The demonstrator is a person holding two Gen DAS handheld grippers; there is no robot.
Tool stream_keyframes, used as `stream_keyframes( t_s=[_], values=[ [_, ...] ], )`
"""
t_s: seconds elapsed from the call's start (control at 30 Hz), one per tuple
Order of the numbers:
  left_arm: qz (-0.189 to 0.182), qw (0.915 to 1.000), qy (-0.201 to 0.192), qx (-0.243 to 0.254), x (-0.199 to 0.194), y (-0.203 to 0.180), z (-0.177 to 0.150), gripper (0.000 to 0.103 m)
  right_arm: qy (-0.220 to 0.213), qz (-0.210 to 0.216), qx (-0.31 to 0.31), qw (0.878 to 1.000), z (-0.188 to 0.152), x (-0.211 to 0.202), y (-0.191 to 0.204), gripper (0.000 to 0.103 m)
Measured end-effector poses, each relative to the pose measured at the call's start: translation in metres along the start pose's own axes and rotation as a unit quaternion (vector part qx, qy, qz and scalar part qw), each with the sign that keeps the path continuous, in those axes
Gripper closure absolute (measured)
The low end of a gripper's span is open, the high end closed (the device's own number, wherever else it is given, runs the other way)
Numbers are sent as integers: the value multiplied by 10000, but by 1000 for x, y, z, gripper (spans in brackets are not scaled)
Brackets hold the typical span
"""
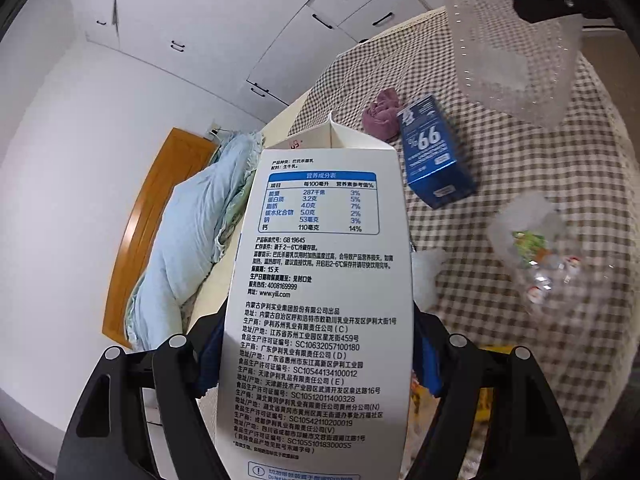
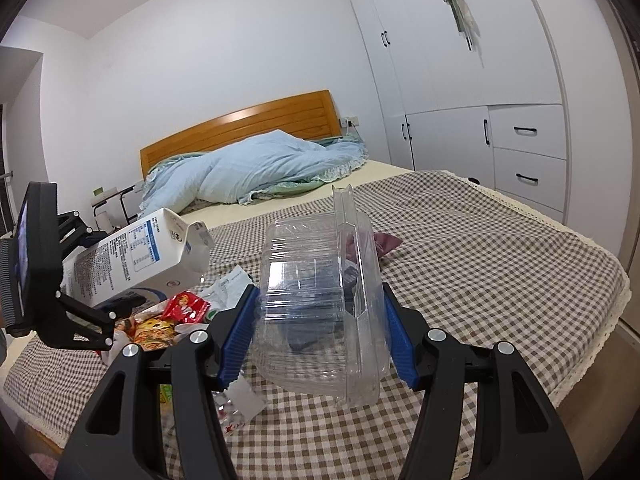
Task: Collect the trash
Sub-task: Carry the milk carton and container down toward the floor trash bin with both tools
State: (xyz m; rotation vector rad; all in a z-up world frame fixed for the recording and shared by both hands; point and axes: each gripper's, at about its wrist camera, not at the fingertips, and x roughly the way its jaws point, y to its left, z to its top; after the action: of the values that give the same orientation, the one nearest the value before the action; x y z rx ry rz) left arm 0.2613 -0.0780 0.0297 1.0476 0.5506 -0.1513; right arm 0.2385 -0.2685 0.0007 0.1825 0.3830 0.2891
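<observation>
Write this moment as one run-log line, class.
left hand-held gripper: shut on milk carton | right hand-held gripper: shut on clear clamshell box | blue box: on bed

The carton [image 1: 320, 300] runs off the bottom edge of the left view and covers the left tongs' [image 1: 316, 364] pads and much of the bed behind. The blue box [image 1: 434, 152] and clear wrappers [image 1: 536, 264] are smeared with blur (their print unreadable). In the right view the clamshell [image 2: 320, 300] screens the dark things behind it; the snack packets [image 2: 160, 324] are partly hidden.
</observation>
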Motion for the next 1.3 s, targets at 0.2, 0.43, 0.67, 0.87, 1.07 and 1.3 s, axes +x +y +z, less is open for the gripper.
stream_keyframes(
  t_s=[0.2, 0.43, 0.67, 0.87, 1.07, 1.3],
  values=[
    [-80, 9997, -119, -205, -33, 7, -7, 31, -151, 77, -70, 9998, -3, -20, 4, 45],
    [-98, 9989, -318, -339, -72, -3, -14, 31, -241, 124, -170, 9995, -10, -41, 8, 45],
    [-172, 9971, -612, -420, -110, -23, -17, 31, -252, 198, -213, 9993, -20, -61, 7, 45],
    [-376, 9943, -861, -507, -144, -41, -22, 31, -240, 225, -237, 9992, -36, -79, 5, 45],
    [-614, 9907, -1053, -609, -170, -62, -32, 31, -114, 285, -201, 9993, -56, -96, 1, 45],
    [-983, 9855, -1182, -723, -188, -89, -47, 31, 80, 429, -131, 9990, -80, -111, 2, 45]
  ],
)
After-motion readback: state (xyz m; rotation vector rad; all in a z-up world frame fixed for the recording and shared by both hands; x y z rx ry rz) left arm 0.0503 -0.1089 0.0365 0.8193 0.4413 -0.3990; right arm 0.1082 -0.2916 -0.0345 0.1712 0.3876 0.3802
